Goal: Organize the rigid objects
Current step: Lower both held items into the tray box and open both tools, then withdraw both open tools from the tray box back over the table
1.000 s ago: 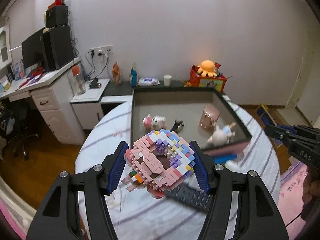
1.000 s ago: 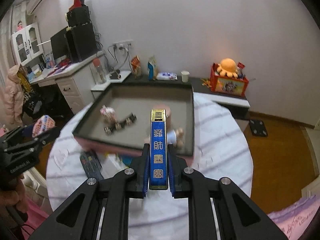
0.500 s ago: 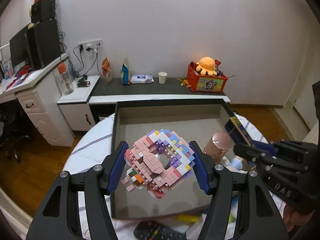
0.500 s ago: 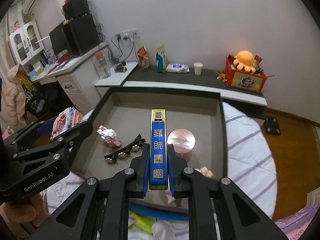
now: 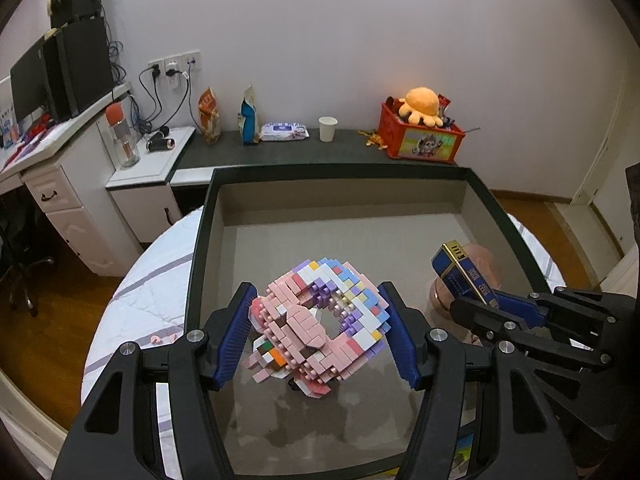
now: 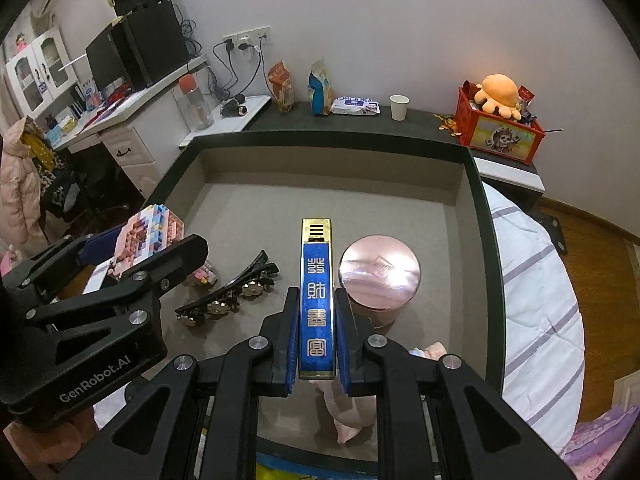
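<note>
Tray (image 6: pixel 486 240) has pink tin (image 6: pixel 380 272) & hair clips (image 6: pixel 228 292); L gripper (image 5: pixel 320 332) clamps block toy (image 5: pixel 320 320), R gripper (image 6: pixel 317 344) clamps blue box (image 6: pixel 317 300)

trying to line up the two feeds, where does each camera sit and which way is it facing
Left wrist: on the left gripper, looking down into the dark tray; its fingers clamp the block model.
Right wrist: on the right gripper, same tilt, clamping the blue box beside the pink tin.
Shared: tray, each other's gripper, wall, red crate.
</note>
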The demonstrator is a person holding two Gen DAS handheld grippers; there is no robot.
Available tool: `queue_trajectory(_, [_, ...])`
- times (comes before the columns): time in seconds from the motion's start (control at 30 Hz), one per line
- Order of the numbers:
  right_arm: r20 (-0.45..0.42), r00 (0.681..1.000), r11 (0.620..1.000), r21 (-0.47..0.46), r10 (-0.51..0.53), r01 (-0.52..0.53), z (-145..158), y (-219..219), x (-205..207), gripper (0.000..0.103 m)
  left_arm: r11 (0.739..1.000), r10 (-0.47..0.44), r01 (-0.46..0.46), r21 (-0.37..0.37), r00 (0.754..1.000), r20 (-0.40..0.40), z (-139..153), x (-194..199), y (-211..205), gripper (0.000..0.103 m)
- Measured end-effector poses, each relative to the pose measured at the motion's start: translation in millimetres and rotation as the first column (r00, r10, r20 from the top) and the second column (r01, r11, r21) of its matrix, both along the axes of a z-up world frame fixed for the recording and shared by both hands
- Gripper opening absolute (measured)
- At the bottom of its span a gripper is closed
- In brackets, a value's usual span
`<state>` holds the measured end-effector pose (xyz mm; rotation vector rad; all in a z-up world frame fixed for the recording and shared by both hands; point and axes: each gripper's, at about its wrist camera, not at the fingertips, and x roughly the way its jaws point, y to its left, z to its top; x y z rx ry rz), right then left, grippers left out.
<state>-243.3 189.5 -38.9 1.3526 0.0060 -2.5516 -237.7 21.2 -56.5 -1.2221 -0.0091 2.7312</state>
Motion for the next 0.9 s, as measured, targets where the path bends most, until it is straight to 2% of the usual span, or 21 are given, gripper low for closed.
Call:
queue_trajectory(0.1, [0.0,1.0,1.0,0.018,-0.003,0.003,-1,-2,-1,0.016,1.0,-0.009,0.009,-0.016,1.0,-0.003,-1,3,3,0.067])
queue_trajectory(0.17, [-0.007,1.0,1.0,0.021,-0.007,0.007,-1,-1,1,0.017,0.999,0.0,0.0,-0.036,1.0,-0.013,0,6,4,0.073])
queue_trajectory(0.23, [-0.01,1.0,1.0,0.025,-0.012,0.012,0,-1,0,0.019,0.998,0.028,-0.029,-0.05,0.999,-0.021,2,7,1,0.085])
queue_trajectory(0.33, [-0.015,0.999,0.999,0.028,-0.028,0.028,2,3,1,0.038,0.997,0.062,-0.063,-0.044,0.998,-0.027,6,8,-9,0.092])
queue_trajectory(0.4, [-0.027,0.998,0.998,0.032,-0.058,0.059,4,10,2,0.064,0.996,0.08,-0.081,-0.033,0.996,-0.032,8,10,-17,0.098])
queue_trajectory(0.5, [-0.041,0.996,0.997,0.008,-0.081,0.081,10,18,7,0.083,0.994,0.107,-0.108,-0.034,0.993,-0.05,14,16,-25,0.103])
queue_trajectory(0.63, [-0.056,0.994,0.996,-0.003,-0.094,0.094,18,21,15,0.087,0.989,0.13,-0.134,-0.061,0.99,-0.054,20,28,-29,0.103])
queue_trajectory(0.7, [-0.069,0.992,0.995,-0.002,-0.102,0.103,24,21,21,0.103,0.987,0.138,-0.142,-0.075,0.989,-0.06,24,36,-29,0.103])
queue_trajectory(0.9, [-0.118,0.984,0.991,-0.039,-0.134,0.131,45,28,45,0.103,0.987,0.155,-0.158,-0.031,0.984,-0.084,43,70,-35,0.103])
